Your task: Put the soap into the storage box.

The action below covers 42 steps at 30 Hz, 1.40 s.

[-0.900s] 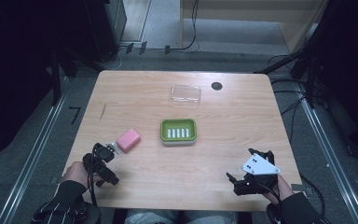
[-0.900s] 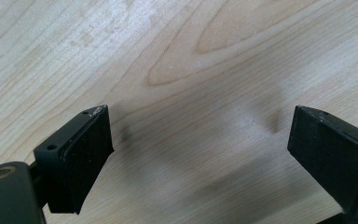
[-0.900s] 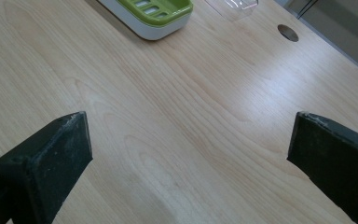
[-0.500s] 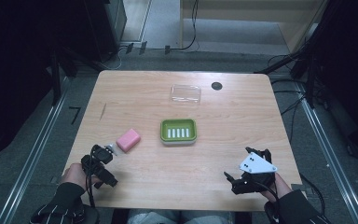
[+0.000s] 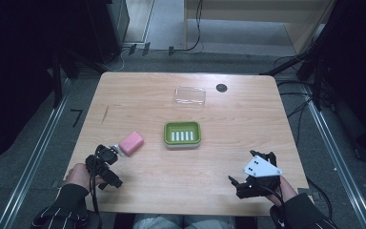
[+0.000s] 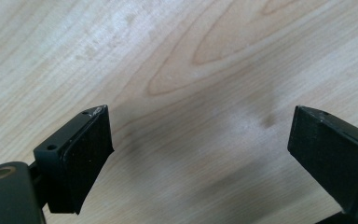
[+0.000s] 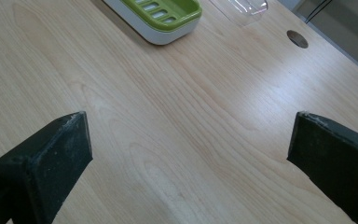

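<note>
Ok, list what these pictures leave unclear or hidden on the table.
- Clear lid, high view: see-through and small, so its depth and whether anything lies under it can't be told; in the right gripper view the top edge cuts it off.
- Green soap dish, right gripper view: far end cut by the top edge.
- Pink soap, high view: near end meets the left hand-held gripper; contact unclear.
</note>
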### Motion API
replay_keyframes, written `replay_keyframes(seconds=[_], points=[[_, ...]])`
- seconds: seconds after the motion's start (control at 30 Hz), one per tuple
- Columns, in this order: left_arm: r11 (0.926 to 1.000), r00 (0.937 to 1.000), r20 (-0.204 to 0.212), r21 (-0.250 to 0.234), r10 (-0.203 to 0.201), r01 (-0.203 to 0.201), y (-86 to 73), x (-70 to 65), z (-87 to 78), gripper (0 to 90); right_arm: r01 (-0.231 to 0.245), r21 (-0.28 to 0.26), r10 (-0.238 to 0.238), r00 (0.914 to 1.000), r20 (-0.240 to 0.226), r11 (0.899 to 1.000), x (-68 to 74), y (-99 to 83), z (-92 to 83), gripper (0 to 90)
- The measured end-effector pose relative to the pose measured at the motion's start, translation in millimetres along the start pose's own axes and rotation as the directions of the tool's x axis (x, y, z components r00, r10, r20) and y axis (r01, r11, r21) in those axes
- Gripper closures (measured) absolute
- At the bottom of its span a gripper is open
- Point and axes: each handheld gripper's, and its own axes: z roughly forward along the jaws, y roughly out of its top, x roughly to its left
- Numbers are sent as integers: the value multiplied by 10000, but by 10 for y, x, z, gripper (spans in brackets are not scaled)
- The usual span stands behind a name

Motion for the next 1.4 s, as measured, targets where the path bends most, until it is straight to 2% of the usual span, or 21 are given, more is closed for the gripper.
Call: replay_keyframes(seconds=[0.33, 0.53, 0.7, 0.87, 1.07, 1.27, 1.4], points=[[9983, 9992, 37, -420, -398, 399, 117, 43, -37, 50, 180, 20, -180, 9998, -109, 9998, 8, 19, 24, 0], [9987, 9995, 128, -402, -305, 310, 158, 56, -43, 27, 191, 30, -191, 9998, -92, 9998, 12, 21, 27, 0], [9976, 9994, 168, -618, -288, 298, 206, 118, -47, 25, 227, 162, -224, 9997, -131, 9996, 12, 16, 37, 0], [9948, 9995, 80, -970, -302, 309, 304, 179, -88, 18, 214, 233, -211, 9997, -148, 9995, 18, 3, 22, 0], [9952, 9998, 74, -960, -180, 186, 392, 202, -99, 13, 240, 264, -236, 9996, -150, 9994, 20, 2, 24, 0], [9919, 9997, 218, -1260, -119, 146, 490, 227, -142, 5, 201, 264, -198, 9997, -130, 9994, 14, -4, 21, 0], [9917, 9997, 257, -1286, -17, 50, 557, 238, -139, 0, 242, 269, -238, 9996, -163, 9993, 14, -3, 23, 0]])
